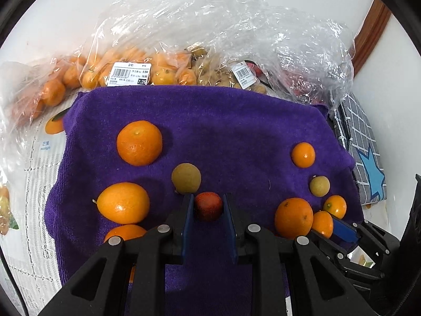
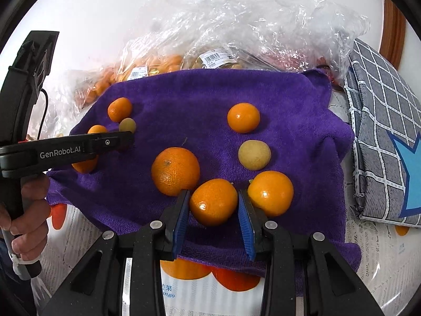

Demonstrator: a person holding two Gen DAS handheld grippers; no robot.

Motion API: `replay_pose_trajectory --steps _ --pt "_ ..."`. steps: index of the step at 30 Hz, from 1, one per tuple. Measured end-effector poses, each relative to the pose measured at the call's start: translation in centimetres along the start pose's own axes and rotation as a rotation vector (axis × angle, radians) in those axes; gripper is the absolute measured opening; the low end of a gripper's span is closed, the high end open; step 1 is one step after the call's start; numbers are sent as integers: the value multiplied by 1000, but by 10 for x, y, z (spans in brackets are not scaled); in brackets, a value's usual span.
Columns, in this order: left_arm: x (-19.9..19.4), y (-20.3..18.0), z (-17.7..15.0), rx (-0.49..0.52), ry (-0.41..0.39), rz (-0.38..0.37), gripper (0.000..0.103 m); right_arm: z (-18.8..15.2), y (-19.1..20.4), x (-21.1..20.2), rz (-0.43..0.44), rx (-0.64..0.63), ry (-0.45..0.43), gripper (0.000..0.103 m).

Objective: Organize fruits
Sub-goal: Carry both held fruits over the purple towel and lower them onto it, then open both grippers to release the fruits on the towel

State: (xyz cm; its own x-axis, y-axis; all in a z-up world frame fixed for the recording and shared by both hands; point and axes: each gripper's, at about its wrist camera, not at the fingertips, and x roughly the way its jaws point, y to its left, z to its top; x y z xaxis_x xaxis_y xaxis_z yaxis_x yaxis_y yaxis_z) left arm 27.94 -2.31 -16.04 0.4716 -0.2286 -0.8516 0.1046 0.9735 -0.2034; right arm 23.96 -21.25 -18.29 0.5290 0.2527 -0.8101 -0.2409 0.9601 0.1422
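Purple towel: left tongs around red fruit.

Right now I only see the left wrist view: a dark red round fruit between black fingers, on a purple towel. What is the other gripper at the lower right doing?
Observer: The right gripper straddles a small glossy orange fruit, one blue-padded finger on each side. I can't tell whether it is pinching.
Operator: Who is holding the gripper I'm looking along?
Observer: A bare left hand is wrapped around the black handle of the left gripper.
Operator: Is anything written on it?
Observer: Yes, white lettering on its side reads "GenRobot.AI".
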Motion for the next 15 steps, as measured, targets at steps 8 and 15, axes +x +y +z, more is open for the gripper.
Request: replay_pose_trajectory --steps 8,15 --pt "-4 -1 0 -17 5 3 37 2 -1 0 -10 20 22 48" --pt "-27 1 -7 -27 -10 4 41 -1 2 -15 -16 34 11 57"
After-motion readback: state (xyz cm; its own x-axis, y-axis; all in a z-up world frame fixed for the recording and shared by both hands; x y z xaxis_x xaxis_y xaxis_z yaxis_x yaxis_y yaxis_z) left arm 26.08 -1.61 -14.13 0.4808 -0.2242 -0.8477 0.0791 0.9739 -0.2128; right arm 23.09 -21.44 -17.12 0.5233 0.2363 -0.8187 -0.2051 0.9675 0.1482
